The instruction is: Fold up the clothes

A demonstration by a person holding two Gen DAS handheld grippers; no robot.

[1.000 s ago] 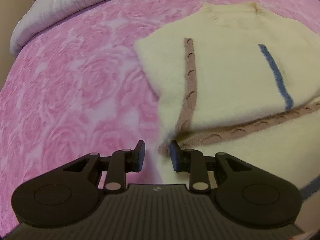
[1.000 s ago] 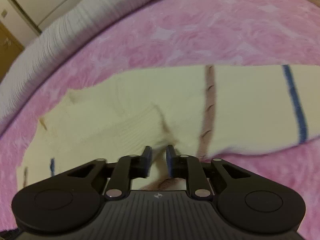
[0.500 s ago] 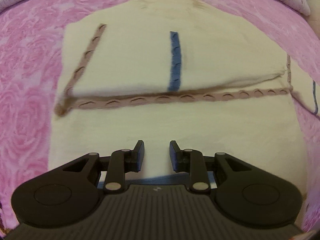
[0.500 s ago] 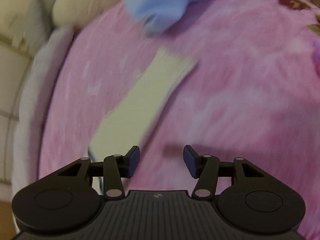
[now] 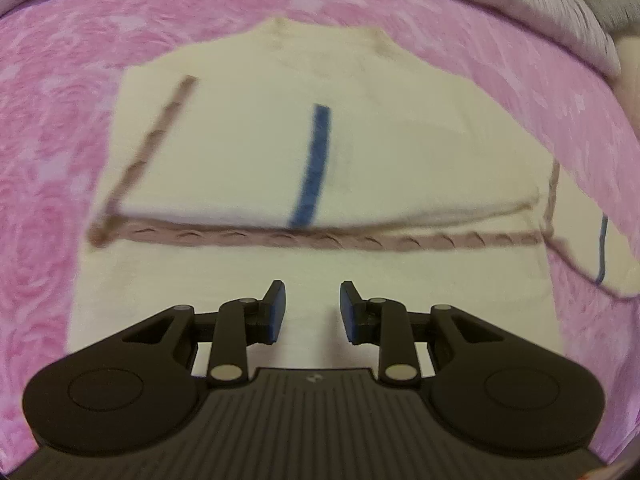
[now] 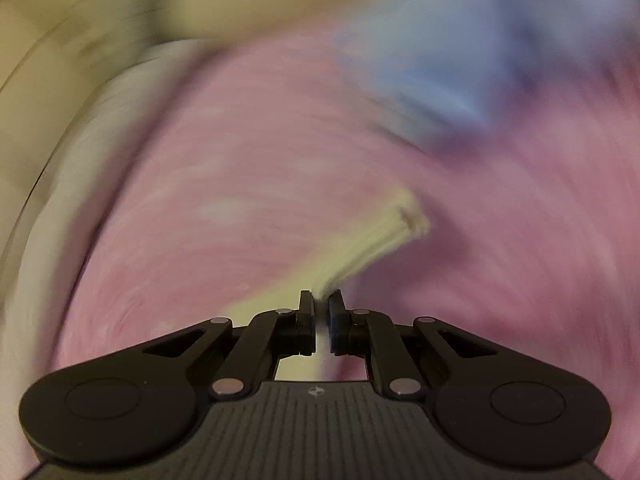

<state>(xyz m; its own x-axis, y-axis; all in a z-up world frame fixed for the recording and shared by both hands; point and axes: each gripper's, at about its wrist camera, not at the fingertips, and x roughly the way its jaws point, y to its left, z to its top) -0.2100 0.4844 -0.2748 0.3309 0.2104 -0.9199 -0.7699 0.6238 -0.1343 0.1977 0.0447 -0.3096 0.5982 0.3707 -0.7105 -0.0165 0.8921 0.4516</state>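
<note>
A cream sweater with a blue stripe and brown cable bands lies flat on the pink rose bedspread, one sleeve folded across its body. My left gripper is open and empty above the sweater's lower part. In the blurred right wrist view my right gripper is shut on the cream sleeve, whose cuff end hangs out beyond the fingers over the bedspread.
A pale ribbed blanket edge runs along the far side of the bed. A blue garment lies on the bedspread beyond the sleeve. Cream pillows or wall panels show at the upper left of the right wrist view.
My right gripper has closed on the cream sleeve and is moving fast, blurring its view. My left gripper has swung from the sweater's left edge to over its middle, still open.
</note>
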